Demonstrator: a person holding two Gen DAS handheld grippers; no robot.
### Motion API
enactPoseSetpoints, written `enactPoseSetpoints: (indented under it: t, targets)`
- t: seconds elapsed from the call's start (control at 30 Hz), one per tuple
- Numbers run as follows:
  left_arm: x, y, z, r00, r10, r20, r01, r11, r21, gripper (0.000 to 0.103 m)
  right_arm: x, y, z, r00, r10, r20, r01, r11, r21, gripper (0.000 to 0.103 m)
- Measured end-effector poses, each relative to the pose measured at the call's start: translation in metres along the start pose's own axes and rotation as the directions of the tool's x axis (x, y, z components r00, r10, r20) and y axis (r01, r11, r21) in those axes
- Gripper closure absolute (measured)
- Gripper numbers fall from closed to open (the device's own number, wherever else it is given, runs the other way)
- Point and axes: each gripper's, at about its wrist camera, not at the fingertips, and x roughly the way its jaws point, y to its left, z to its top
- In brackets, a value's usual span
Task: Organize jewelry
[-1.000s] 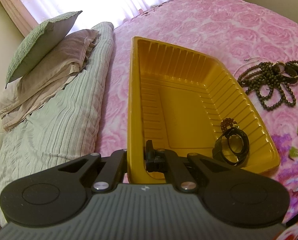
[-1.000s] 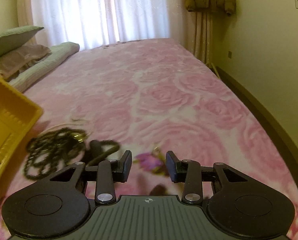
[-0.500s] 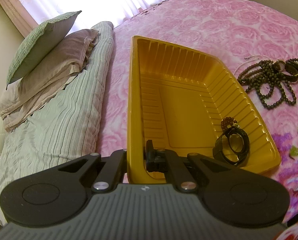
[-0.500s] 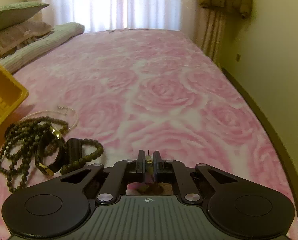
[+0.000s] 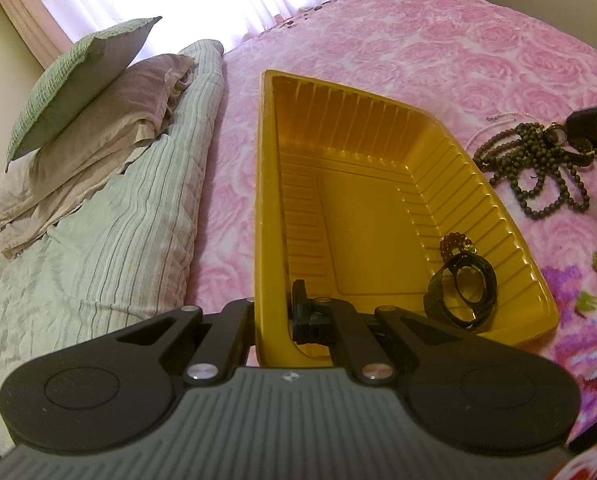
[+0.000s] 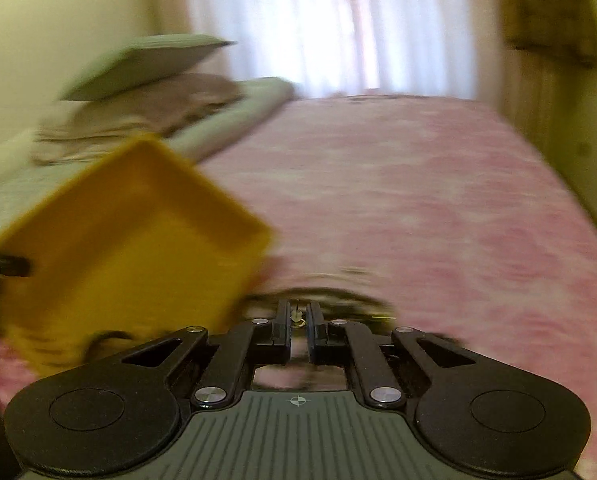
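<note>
While seen from the left wrist: left hand-held gripper point(image 5: 272, 312) clamps the near wall of the ribbed yellow plastic tray point(image 5: 378, 128) on the pink rose-patterned bed point(image 5: 478, 44).
Tray contents: black wristwatch point(image 5: 464, 292), brown bead bracelet point(image 5: 454, 243).
Beside tray: dark beaded necklaces point(image 5: 534, 164).
Right wrist, blurred: right hand-held gripper point(image 6: 298, 318) pinches a tiny gold earring point(image 6: 297, 315).

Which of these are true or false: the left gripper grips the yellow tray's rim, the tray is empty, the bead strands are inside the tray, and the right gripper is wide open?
1. The left gripper grips the yellow tray by its rim. True.
2. The tray is empty. False: a black watch and a small bead bracelet lie in it.
3. The dark bead strands are inside the tray. False: they lie on the pink bedspread.
4. The right gripper is wide open. False: it pinches a small, blurred item.
</note>
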Motion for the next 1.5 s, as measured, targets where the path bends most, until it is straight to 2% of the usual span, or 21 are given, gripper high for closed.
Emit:
enactPoseSetpoints:
  t: [0.1,0.23,0.37,0.53,0.6,0.63,0.67,0.83,0.93,1.03,1.2,1.33,1.47,1.5]
  targets:
    - [0.001,0.001,0.000,1.000,-0.004,-0.004,0.004,1.000,-0.007,0.101,0.011,0.030,0.003,0.996,0.085,-0.014,-0.085,0.996,-0.018,0.096]
    - [0.001,0.002,0.000,1.000,-0.010,-0.003,0.010,1.000,-0.009,0.101,0.024,0.057,0.004,0.991,0.127,-0.031,-0.129,0.990,-0.052,0.096]
    - [0.001,0.003,-0.002,1.000,-0.012,0.004,0.012,1.000,-0.012,0.101,0.039,0.066,0.004,0.990,0.131,-0.055,-0.134,0.989,-0.066,0.096]
    - [0.002,0.004,-0.003,1.000,-0.015,0.006,0.016,1.000,-0.018,0.101,0.051,0.060,0.008,0.984,0.164,-0.069,-0.166,0.986,-0.021,0.094]
    - [0.002,0.004,-0.003,1.000,-0.017,0.008,0.017,1.000,-0.019,0.101,0.048,0.054,0.008,0.986,0.156,-0.051,-0.156,0.988,0.010,0.073]
    - [0.002,0.004,-0.003,1.000,-0.017,0.008,0.017,1.000,-0.020,0.101,0.044,0.049,0.008,0.987,0.155,-0.035,-0.154,0.988,0.028,0.051]
    - [0.002,0.004,-0.003,1.000,-0.017,0.009,0.017,1.000,-0.020,0.101,0.040,0.044,0.007,0.989,0.149,-0.020,-0.148,0.988,0.044,0.045]
    - [0.002,0.004,-0.003,1.000,-0.016,0.011,0.017,1.000,-0.023,0.101,0.012,0.005,-0.006,0.998,0.056,0.009,-0.057,0.988,0.141,0.045]
    - [0.002,0.004,-0.004,1.000,-0.015,0.011,0.016,1.000,-0.022,0.101,-0.008,-0.025,-0.023,0.999,-0.045,0.007,0.043,0.980,0.194,0.045]
    - [0.001,0.004,-0.004,1.000,-0.015,0.012,0.016,1.000,-0.023,0.101,-0.027,-0.055,-0.041,0.990,-0.142,-0.007,0.139,0.959,0.249,0.045]
    - [0.000,0.003,-0.004,1.000,-0.010,0.013,0.011,1.000,-0.020,0.101,-0.050,-0.094,-0.063,0.959,-0.279,-0.039,0.278,0.915,0.291,0.045]
    - [0.000,0.003,-0.004,1.000,-0.010,0.012,0.010,1.000,-0.019,0.101,-0.056,-0.108,-0.069,0.948,-0.316,-0.046,0.316,0.905,0.285,0.045]
    - [-0.001,0.002,-0.003,1.000,-0.006,0.011,0.006,1.000,-0.016,0.101,-0.043,-0.107,-0.068,0.958,-0.283,-0.052,0.287,0.930,0.229,0.047]
    - [-0.002,0.002,-0.003,1.000,-0.005,0.011,0.005,1.000,-0.015,0.101,-0.038,-0.106,-0.067,0.961,-0.271,-0.056,0.276,0.937,0.214,0.050]
